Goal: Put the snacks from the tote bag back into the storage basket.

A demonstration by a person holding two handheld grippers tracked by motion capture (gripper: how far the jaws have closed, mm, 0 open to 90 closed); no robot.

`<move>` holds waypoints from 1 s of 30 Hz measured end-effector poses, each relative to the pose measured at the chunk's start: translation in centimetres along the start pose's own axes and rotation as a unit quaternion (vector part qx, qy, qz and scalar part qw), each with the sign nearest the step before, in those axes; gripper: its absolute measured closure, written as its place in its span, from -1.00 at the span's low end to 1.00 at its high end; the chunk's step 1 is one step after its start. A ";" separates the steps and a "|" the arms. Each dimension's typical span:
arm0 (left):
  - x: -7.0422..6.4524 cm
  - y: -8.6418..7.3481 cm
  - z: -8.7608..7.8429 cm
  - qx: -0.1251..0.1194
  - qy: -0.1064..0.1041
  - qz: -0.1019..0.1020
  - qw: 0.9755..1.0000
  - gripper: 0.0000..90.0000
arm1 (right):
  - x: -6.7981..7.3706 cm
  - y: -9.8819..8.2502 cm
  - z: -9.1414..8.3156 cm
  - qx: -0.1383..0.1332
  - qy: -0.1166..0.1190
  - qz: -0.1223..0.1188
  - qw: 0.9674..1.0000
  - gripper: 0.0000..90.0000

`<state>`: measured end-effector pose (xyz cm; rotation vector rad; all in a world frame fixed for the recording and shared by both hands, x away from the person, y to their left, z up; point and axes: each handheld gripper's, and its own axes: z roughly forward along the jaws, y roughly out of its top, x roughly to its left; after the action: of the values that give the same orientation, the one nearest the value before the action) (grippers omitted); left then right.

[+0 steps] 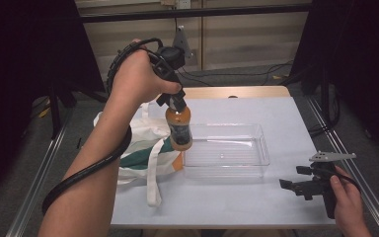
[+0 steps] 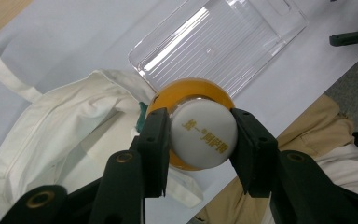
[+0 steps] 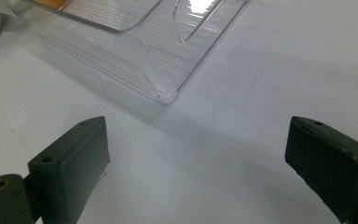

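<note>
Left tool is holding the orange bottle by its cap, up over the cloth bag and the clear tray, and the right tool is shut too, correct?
Not quite: the right tool is open, its jaws wide apart over the table in the right gripper view. The left tool does hold the bottle by its cap.

1 bottle (image 1: 179, 127), 1 clear tray (image 1: 262, 143), 1 cloth bag (image 1: 139, 143), 2 hand-held grippers.

Your left gripper (image 2: 200, 140) covers the bottle (image 1: 179, 129) cap's sides, and the bottle hides part of the bag (image 1: 138, 143). The tray (image 3: 135, 51) runs off the right gripper view's top edge.
</note>
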<state>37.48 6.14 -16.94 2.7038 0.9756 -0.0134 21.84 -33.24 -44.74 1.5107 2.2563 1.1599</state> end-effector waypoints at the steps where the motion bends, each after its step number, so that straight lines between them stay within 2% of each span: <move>1: -0.1 0.0 0.2 -0.004 0.001 -0.004 1.000 0.32 | 0.0 0.0 0.0 0.000 0.000 0.001 1.000 -0.86; 5: -0.1 0.2 0.6 0.004 -0.005 0.003 1.000 0.32 | -0.1 0.0 -0.1 -0.001 0.000 0.001 1.000 -0.86; 6: -0.2 0.2 0.8 -0.001 -0.005 -0.001 1.000 0.32 | -0.1 0.0 -0.1 -0.001 0.001 0.000 1.000 -0.86; 10: -0.3 0.4 1.1 -0.001 -0.005 0.005 1.000 0.32 | 0.0 0.0 0.0 -0.001 0.000 0.001 1.000 -0.86; 11: -0.4 0.4 1.2 0.006 -0.004 0.004 1.000 0.32 | 0.0 0.0 0.0 -0.001 0.000 0.001 1.000 -0.86; 17: -0.5 0.5 1.9 0.007 -0.012 0.004 1.000 0.32 | -0.1 0.0 -0.1 -0.002 0.001 -0.001 1.000 -0.86; 19: -0.6 0.6 2.1 0.010 -0.011 0.012 1.000 0.32 | -0.1 0.0 -0.1 -0.002 0.000 0.000 1.000 -0.86; 30: -0.9 0.7 3.3 0.017 -0.016 0.021 1.000 0.32 | -0.1 0.0 -0.1 -0.003 0.000 0.000 1.000 -0.86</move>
<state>37.52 4.25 -19.91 2.7453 0.9172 -0.0646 21.85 -33.37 -44.71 1.5085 2.2511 1.1667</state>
